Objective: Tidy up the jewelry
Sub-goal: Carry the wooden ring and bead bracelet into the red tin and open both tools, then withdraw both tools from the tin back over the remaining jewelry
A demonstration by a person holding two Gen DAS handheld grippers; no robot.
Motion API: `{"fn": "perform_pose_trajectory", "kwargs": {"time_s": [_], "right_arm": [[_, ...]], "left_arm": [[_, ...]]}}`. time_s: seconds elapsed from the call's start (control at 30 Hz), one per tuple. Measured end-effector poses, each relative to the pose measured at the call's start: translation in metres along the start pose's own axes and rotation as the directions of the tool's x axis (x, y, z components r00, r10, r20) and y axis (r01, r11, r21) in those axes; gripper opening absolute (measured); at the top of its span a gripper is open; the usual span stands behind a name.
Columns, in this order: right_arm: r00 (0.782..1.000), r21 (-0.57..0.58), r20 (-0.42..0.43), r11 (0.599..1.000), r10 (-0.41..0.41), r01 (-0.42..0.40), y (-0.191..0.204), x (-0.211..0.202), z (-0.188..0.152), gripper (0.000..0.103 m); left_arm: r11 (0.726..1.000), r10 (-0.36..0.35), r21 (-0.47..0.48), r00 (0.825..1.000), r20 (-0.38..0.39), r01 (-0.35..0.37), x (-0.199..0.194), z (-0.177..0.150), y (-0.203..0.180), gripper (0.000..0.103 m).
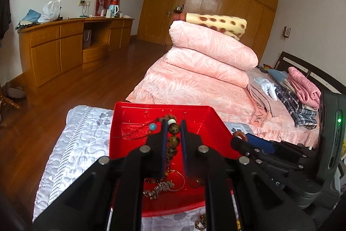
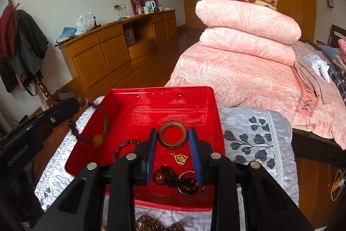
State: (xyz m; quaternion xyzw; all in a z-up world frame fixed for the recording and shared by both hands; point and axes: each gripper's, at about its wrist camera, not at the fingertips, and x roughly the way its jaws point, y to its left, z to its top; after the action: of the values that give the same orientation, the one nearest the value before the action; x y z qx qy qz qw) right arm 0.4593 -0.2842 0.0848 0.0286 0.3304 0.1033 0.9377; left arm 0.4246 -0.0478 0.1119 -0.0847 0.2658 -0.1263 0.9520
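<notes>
Hanging from left hand-held gripper (image 1: 173,122): bead strand (image 1: 174,135), above red tray (image 1: 121,122).

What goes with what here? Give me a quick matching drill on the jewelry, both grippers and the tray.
Things:
1. Brown ring
2. Bead strand
3. Silver chain
4. Red tray

States:
A. Lying loose on the tray floor
B. Clamped in the left gripper
C. Resting on the grey quilted cloth
D. Held between the right gripper's blue pads

Pairs: 1-D, 2-B, 3-A, 4-C
</notes>
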Motion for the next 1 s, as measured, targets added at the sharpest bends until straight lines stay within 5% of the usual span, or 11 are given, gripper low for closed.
{"fn": "perform_pose_trajectory", "kwargs": {"time_s": [0.17,0.27,0.33,0.47,0.63,0.77,1.0], "right_arm": [[0.999,-0.021,-0.05,1.0,-0.023,0.022,0.001,0.024,-0.006,0.03],[0.996,-0.029,-0.072,0.999,-0.044,0.042,0.0,0.034,-0.011,0.039],[0.996,-0.031,-0.075,0.999,-0.047,0.045,-0.001,0.035,-0.012,0.039],[0.997,-0.023,-0.055,0.998,-0.053,0.052,-0.004,0.027,-0.012,0.047],[0.998,-0.024,-0.009,0.998,-0.063,0.063,-0.006,0.005,-0.011,0.067],[0.997,-0.028,0.023,0.997,-0.07,0.07,-0.009,-0.017,-0.016,0.086],[0.996,-0.046,0.066,0.996,-0.067,0.071,-0.013,-0.054,-0.043,0.094]], "left_arm": [[0.999,0.034,-0.004,0.996,-0.078,-0.035,0.031,-0.011,0.009,0.011],[0.998,0.057,0.012,0.99,-0.13,-0.056,0.048,-0.021,0.015,0.016],[0.997,0.081,0.031,0.987,-0.137,-0.077,0.051,-0.023,0.017,0.039],[0.995,0.094,0.025,0.987,-0.133,-0.092,0.048,-0.024,0.023,0.051],[0.994,0.106,0.02,0.992,-0.071,-0.105,0.025,-0.018,0.026,0.086],[0.995,0.102,0.016,0.994,-0.029,-0.102,0.0,-0.019,0.026,0.091],[0.989,0.142,0.04,0.99,0.005,-0.142,-0.037,-0.038,0.026,0.097]]}}
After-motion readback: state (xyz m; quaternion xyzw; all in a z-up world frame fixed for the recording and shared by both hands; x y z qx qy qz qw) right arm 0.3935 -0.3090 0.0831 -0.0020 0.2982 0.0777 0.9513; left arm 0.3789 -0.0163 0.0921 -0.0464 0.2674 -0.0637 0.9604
